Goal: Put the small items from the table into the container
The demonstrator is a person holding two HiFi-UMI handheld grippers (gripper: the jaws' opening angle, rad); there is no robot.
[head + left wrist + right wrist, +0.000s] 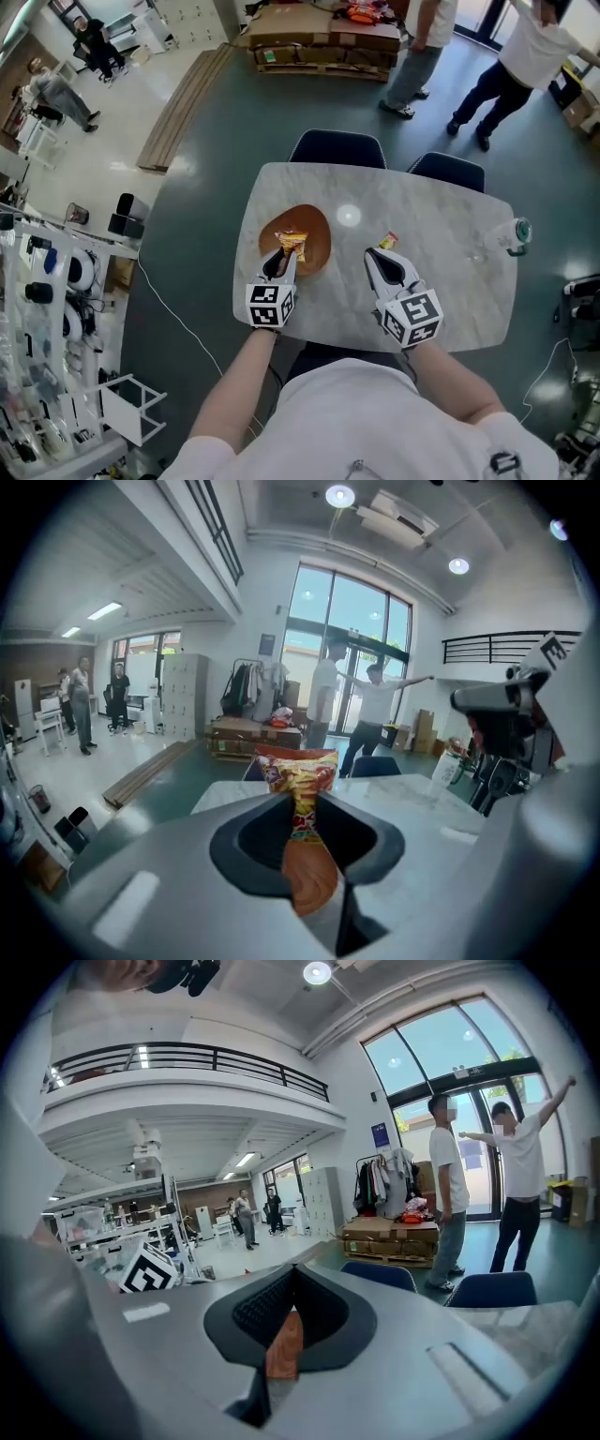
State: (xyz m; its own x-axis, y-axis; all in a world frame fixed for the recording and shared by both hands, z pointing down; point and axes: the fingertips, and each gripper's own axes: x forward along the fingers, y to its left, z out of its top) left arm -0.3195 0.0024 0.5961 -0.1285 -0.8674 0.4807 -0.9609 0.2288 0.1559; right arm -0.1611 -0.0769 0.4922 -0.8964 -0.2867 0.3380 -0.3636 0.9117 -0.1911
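Left hand-held gripper [283, 255] clamped on snack packet [292, 243] over bowl [317, 232] — right hand-held gripper [376, 256] closed, seemingly empty.

Clear desk [441, 220] beside the bowl [319, 230]
Right of the bowl, bare desk reaches a cup [518, 232]; one small packet [387, 241] lies between.

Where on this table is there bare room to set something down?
Bare: the table between the right gripper and the cup, and the far strip by the chairs. Crowded: around the bowl, where the left gripper holds a snack packet, and the small wrapper at the right gripper's tip.
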